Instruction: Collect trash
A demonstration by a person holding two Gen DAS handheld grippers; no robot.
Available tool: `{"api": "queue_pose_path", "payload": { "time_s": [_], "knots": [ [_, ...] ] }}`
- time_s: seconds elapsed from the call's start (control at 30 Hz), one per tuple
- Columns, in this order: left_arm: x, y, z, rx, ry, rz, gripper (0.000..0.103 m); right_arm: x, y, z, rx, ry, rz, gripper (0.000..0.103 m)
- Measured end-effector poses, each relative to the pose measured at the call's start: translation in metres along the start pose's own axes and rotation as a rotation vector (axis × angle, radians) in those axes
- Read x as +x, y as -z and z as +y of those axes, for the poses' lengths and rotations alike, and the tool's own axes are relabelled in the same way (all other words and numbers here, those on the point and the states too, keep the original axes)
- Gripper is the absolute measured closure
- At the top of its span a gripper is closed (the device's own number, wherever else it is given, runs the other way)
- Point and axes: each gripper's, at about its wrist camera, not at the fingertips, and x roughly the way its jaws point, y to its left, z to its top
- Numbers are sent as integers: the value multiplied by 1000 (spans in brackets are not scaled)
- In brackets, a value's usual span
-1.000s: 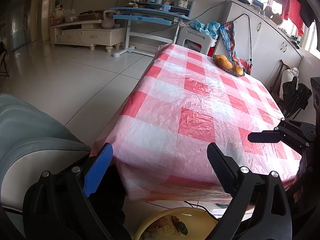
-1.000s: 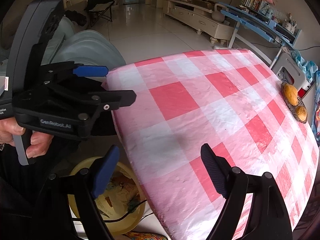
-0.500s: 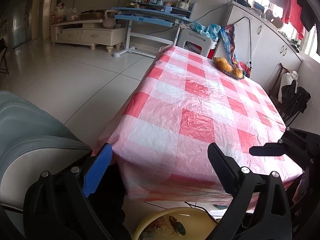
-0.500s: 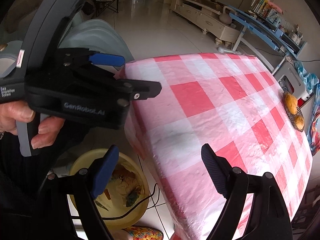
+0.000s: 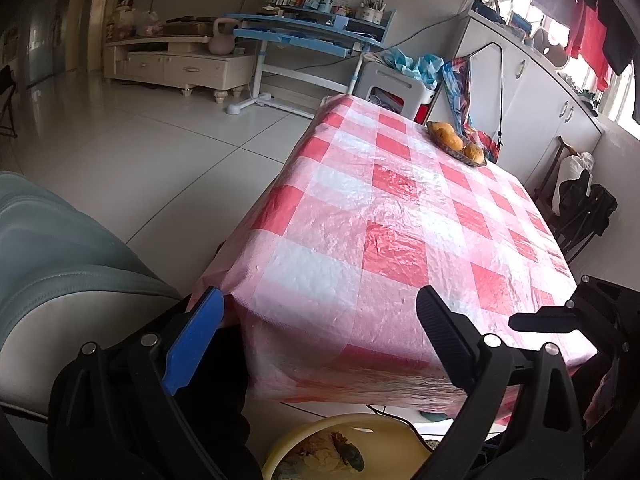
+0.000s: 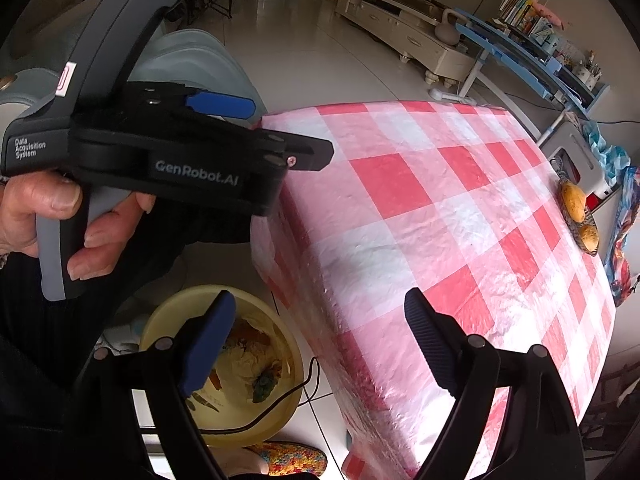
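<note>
Holding both the left claw (image 5: 316, 344) and right claw (image 6: 316, 340) apart and empty, you have the yellow bin (image 6: 160, 320) on the floor, below-left of the worktop (image 6: 440, 220).

Both wrist views sit close above the near edge of the checkered table (image 5: 392, 240), angled down along it; right view steeper. Shared: tabletop, yellow bin (image 6: 224, 364) below.
</note>
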Motion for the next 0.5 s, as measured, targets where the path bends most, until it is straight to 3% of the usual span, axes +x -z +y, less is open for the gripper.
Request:
{"api": "queue_pose_path", "payload": {
  "time_s": [0.5],
  "knots": [
    [-3,1,2,-3,1,-9,9,-5,1,8,-8,40,21,18]
  ]
}}
